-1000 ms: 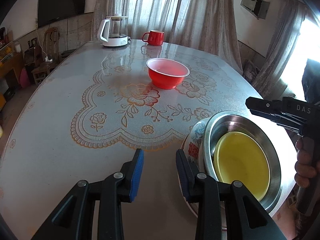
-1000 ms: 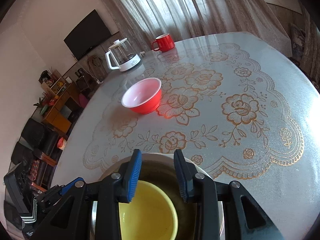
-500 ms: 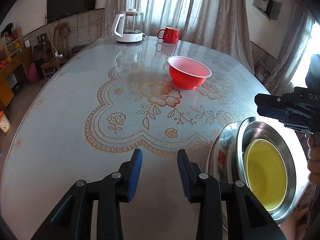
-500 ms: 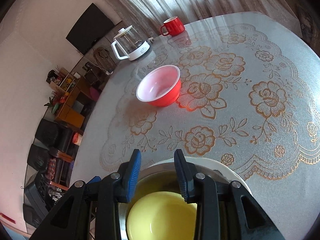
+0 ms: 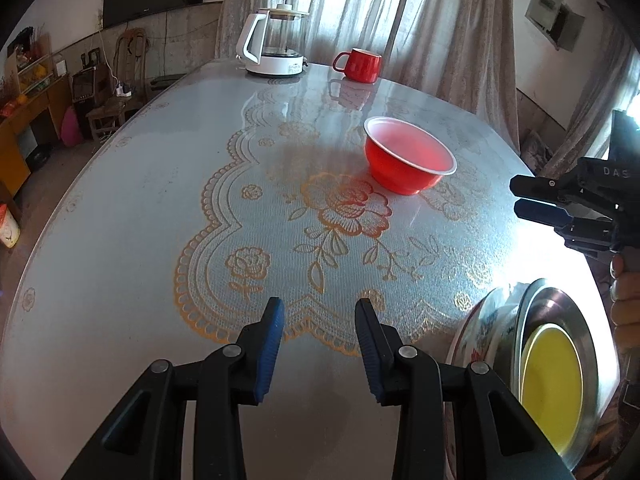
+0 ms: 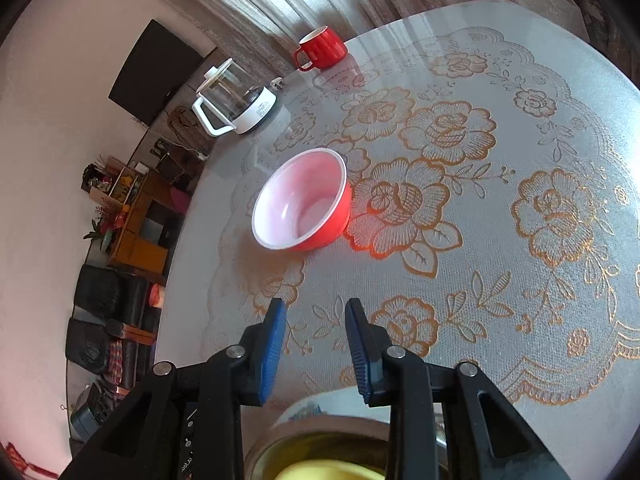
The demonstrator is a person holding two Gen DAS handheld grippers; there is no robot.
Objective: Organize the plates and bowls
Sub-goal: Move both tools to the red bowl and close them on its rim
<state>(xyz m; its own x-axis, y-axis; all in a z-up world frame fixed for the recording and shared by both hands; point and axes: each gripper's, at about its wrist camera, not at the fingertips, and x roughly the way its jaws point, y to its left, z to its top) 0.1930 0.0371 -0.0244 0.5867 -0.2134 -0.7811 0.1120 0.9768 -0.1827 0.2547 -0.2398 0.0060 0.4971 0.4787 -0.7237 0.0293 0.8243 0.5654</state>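
A red bowl (image 5: pixel 408 164) with a pale inside stands alone on the lace-patterned table (image 5: pixel 120 240), beyond both grippers. A stack sits near the table's edge at lower right: a yellow bowl (image 5: pixel 552 372) in a steel bowl (image 5: pixel 560 308) on a patterned white bowl (image 5: pixel 488 320). My left gripper (image 5: pixel 319 308) hangs open over bare table, left of the stack. My right gripper (image 6: pixel 316 308) hovers just past the stack's far rim, pointing toward the red bowl (image 6: pixel 304 200). Its jaws are closing with nothing between them. It also shows side-on as the right gripper (image 5: pixel 516 196).
A glass kettle (image 5: pixel 276 48) on a white base and a red mug (image 5: pixel 360 65) stand at the table's far end. A hand (image 5: pixel 624 296) holds the right gripper's handle beside the stack. Furniture lines the room beyond the table's left edge.
Both grippers have moved away from the stack toward the red bowl. The stack has slid to the lower edges of both views. The right gripper's jaws have narrowed slightly.
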